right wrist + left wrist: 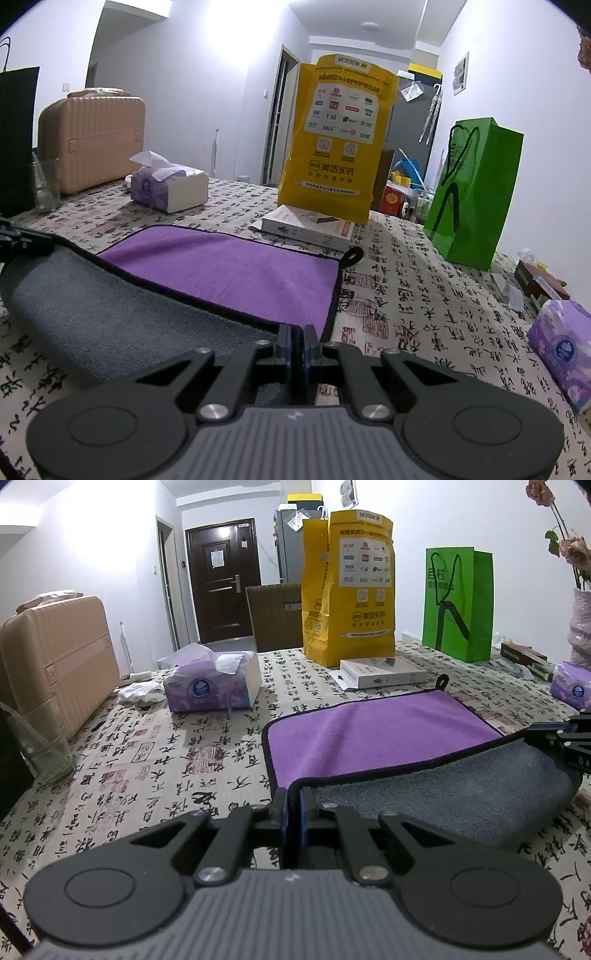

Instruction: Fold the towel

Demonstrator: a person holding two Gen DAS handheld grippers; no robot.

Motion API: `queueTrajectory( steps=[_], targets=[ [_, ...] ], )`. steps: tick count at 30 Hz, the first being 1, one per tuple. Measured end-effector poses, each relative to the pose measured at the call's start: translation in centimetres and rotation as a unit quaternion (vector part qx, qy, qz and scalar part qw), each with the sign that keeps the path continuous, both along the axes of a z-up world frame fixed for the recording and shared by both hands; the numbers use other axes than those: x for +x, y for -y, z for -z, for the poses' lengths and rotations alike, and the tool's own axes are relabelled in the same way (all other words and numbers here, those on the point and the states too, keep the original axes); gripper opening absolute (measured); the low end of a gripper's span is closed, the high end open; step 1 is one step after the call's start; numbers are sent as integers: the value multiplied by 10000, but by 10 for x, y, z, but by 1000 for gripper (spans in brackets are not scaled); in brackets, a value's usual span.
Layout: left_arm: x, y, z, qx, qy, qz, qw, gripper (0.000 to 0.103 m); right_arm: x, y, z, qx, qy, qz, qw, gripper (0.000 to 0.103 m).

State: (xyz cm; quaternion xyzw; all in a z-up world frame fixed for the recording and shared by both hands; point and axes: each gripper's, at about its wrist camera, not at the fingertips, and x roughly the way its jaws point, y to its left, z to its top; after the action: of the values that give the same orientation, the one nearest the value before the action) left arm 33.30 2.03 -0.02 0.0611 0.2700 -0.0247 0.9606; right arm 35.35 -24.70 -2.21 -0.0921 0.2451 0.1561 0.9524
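A towel (369, 734), purple on one face and grey on the other, with a dark hem, lies on the table. Its near edge is lifted and curls over, so the grey side (443, 794) faces me. My left gripper (294, 797) is shut on the near left corner of the towel. My right gripper (297, 338) is shut on the near right corner; it also shows at the right edge of the left wrist view (565, 738). The towel (229, 273) has a small black loop (352, 254) at its far right corner.
The table (147, 760) has a calligraphy-print cloth. On it stand a yellow paper bag (347, 590), a green bag (458, 602), a white box (384, 672), tissue packs (214, 685) (561, 343), a glass (40, 746) and a beige suitcase (55, 657).
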Motion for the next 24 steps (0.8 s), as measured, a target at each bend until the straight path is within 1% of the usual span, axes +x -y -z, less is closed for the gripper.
queueTrajectory(
  steps=[9, 24],
  targets=[
    [11, -3, 1, 19, -24, -6, 10000, 7, 16, -5, -1, -67, -6, -29, 10000, 6],
    [37, -6, -2, 125, -1, -22, 9999, 7, 46, -14, -8, -228, 126, -110, 9996, 6]
  ],
)
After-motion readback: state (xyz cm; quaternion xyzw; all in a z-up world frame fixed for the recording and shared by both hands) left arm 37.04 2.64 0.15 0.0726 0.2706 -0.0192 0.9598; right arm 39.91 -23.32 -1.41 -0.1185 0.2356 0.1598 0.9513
